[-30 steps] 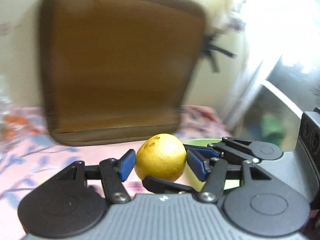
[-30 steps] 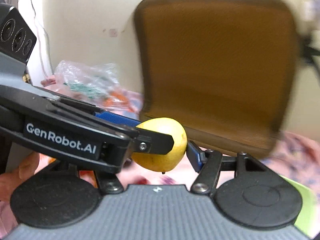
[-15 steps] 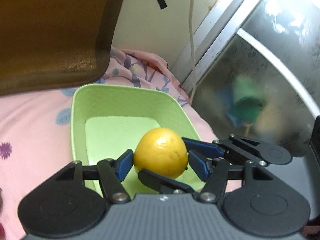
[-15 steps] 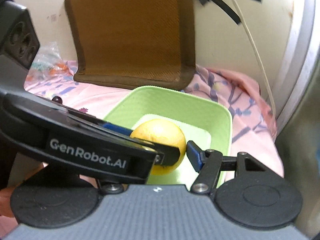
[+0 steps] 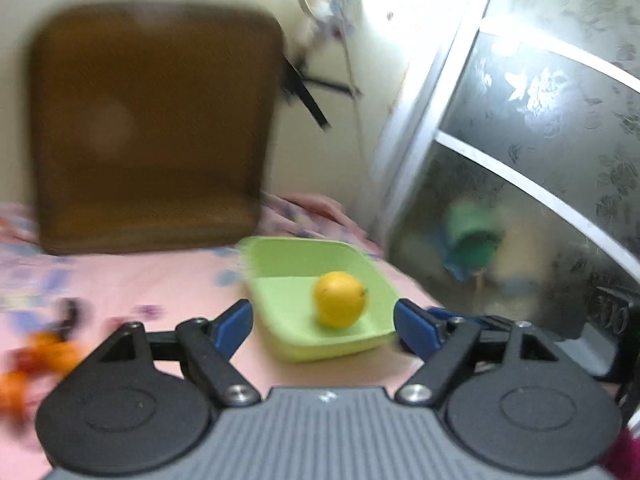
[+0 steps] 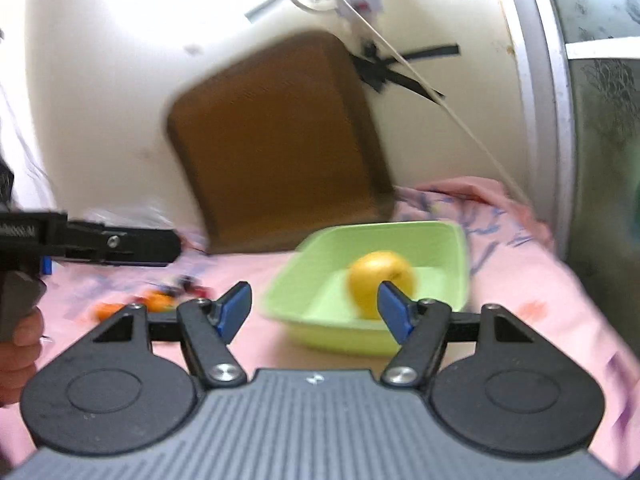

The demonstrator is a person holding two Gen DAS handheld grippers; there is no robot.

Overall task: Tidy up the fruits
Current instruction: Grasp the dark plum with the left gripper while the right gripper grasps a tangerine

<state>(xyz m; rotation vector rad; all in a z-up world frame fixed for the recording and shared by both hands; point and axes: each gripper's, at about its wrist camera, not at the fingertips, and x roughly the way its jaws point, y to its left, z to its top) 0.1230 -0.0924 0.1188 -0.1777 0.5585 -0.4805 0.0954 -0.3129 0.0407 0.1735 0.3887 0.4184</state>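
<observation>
A yellow citrus fruit (image 5: 340,299) lies inside the light green tray (image 5: 280,252) on the pink flowered cloth. My left gripper (image 5: 324,326) stands open, drawn back in front of the tray with nothing between its blue pads. In the right wrist view the same fruit (image 6: 374,278) rests in the green tray (image 6: 456,252), partly behind one blue pad. My right gripper (image 6: 314,312) is open and empty, close to the tray's near rim. The left gripper's finger (image 6: 120,246) shows at the left edge, with a hand (image 6: 20,340) below it.
A brown cushion (image 5: 152,132) leans on the cream wall behind the tray. Small orange and dark fruits (image 5: 44,352) lie blurred on the cloth at left, also orange pieces (image 6: 156,300). A frosted glass door with a metal frame (image 5: 520,160) stands at right.
The left gripper opened and let the yellow fruit go into the green tray, then drew back. The right gripper pulled away from the fruit too.
</observation>
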